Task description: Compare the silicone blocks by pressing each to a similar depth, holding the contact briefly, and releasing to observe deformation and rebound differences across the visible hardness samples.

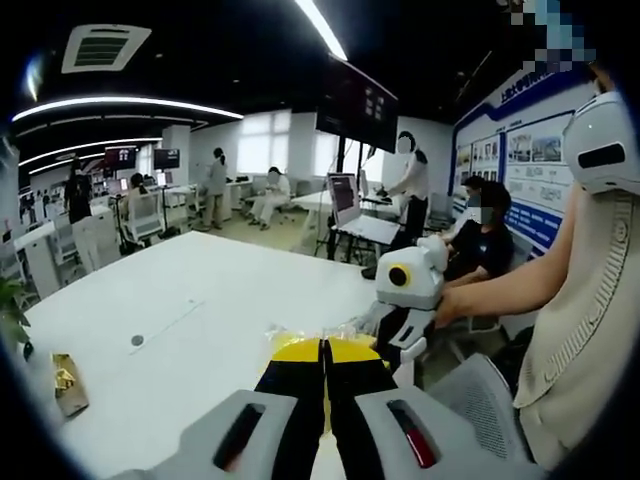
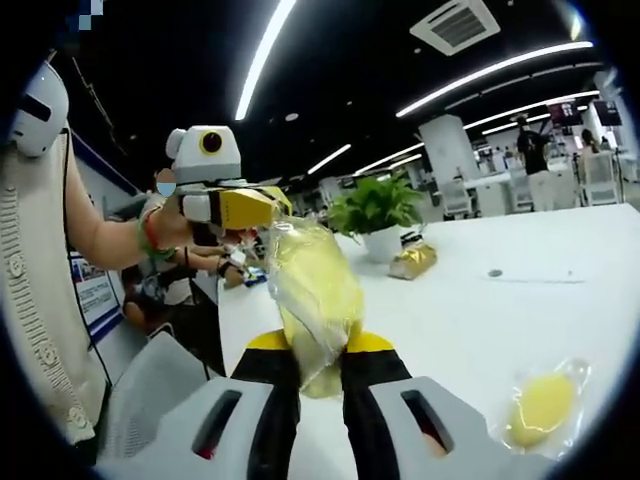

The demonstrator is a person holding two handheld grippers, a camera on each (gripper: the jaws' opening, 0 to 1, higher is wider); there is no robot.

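A yellow silicone block in a clear plastic bag (image 2: 312, 285) is held up above the white table (image 2: 480, 310). My right gripper (image 2: 320, 345) is shut on the block's lower end, jaws held apart by it. My left gripper (image 2: 272, 207) comes in from the left, shut on the bag's top edge. In the left gripper view, my left gripper (image 1: 322, 346) pinches crinkled clear plastic (image 1: 298, 334), and the right gripper (image 1: 368, 326) sits just beyond, held by a person's hand. A second bagged yellow block (image 2: 541, 404) lies on the table at the right.
A potted plant (image 2: 375, 206) and a gold packet (image 2: 412, 261) stand further along the table. The gold packet (image 1: 68, 385) lies near the table's (image 1: 200, 300) left edge. A seated person (image 1: 482, 240) and a laptop stand (image 1: 352, 205) are beyond the table.
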